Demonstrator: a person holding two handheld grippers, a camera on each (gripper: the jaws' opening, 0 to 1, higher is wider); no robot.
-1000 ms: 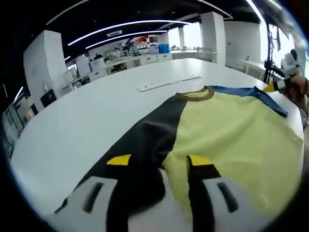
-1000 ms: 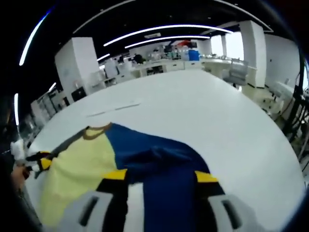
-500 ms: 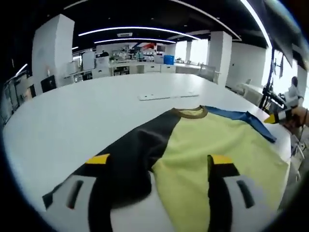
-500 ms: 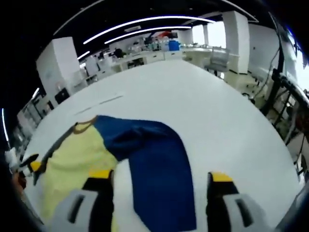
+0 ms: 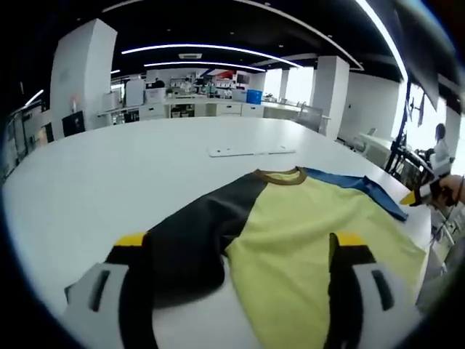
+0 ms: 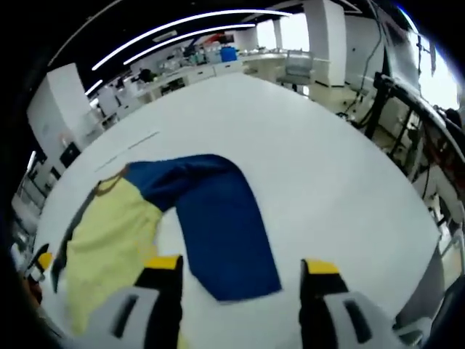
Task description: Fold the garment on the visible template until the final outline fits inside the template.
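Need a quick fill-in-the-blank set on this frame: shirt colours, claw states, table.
1. The shirt has a yellow body, one blue sleeve and one ____ sleeve.
2. Both the left claw and the right claw have jaws that stand ____, gripping nothing.
3. The shirt lies on a ____ table.
4. The collar trim is ____.

Missing words: black; open; white; brown
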